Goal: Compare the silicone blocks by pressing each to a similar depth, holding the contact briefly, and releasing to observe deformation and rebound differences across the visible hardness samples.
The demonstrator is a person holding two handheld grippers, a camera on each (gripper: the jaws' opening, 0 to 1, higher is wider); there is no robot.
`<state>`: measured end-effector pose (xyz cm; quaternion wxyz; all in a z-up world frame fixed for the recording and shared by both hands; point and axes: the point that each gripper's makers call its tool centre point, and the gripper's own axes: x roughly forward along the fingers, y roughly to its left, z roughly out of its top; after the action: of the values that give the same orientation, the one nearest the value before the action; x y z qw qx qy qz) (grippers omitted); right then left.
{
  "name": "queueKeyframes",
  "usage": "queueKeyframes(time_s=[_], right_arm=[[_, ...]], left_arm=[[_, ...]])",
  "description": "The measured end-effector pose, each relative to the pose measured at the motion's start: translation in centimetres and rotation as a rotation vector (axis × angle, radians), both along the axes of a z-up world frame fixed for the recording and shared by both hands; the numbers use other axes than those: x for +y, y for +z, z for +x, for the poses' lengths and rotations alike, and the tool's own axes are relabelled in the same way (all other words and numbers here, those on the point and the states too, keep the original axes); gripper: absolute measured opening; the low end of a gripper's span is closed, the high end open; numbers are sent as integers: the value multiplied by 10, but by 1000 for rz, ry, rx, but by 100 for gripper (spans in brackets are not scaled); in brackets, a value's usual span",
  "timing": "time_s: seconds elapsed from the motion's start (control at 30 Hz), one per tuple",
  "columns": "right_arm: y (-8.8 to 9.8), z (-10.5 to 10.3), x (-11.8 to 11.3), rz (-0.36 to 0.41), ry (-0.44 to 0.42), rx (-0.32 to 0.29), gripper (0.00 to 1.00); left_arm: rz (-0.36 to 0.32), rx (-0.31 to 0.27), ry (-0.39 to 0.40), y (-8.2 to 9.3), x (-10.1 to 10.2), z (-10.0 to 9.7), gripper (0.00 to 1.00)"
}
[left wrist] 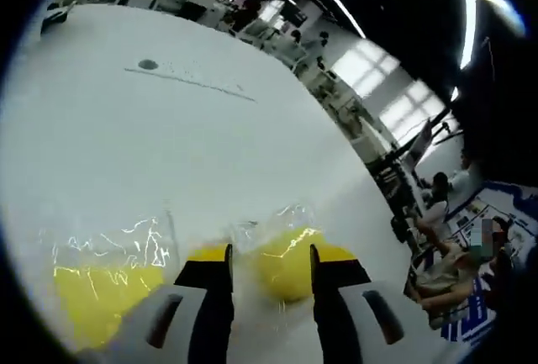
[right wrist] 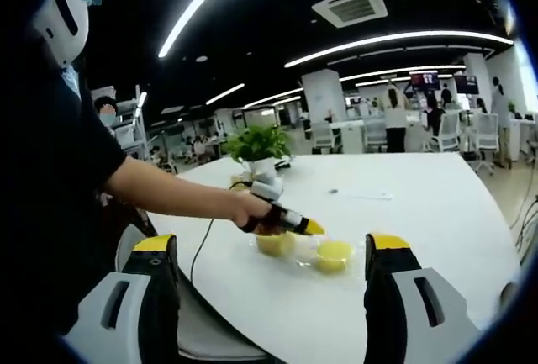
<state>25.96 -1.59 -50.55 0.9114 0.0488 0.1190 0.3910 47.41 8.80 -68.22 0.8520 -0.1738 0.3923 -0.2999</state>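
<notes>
In the left gripper view the left gripper (left wrist: 270, 267) hangs low over the white table (left wrist: 168, 137), jaws parted and empty, astride a yellow silicone block (left wrist: 284, 261) in clear wrapping; a second yellow block (left wrist: 101, 292) lies left. In the right gripper view the right gripper (right wrist: 271, 250) stands wide open, holding nothing, well back from both blocks.

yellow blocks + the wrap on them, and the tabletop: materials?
Yellow blocks: opaque, matte, rounded edges, which fits soft silicone or rubber; softness cannot be judged by look.
Clear wrap: thin transparent plastic film or bag, shown by its crinkles and sharp white glints.
Table: smooth white top with a soft sheen, likely laminate or painted board; unclear which.
</notes>
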Motion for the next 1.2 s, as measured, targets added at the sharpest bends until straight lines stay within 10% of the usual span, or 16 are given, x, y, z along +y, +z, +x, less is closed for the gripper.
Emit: queueKeyframes(time_s=[0.37, 0.73, 1.2], right_arm=[[0, 22, -1, -4, -61, -16, 85], [-7, 48, 22, -60, -48, -34, 87], [-27, 56, 14, -100, -93, -27, 95]], left_arm=[[119, -425, -239, 78, 15, -5, 59], [189, -754, -242, 145, 85, -63, 84], [226, -751, -233, 142, 151, -154, 99]])
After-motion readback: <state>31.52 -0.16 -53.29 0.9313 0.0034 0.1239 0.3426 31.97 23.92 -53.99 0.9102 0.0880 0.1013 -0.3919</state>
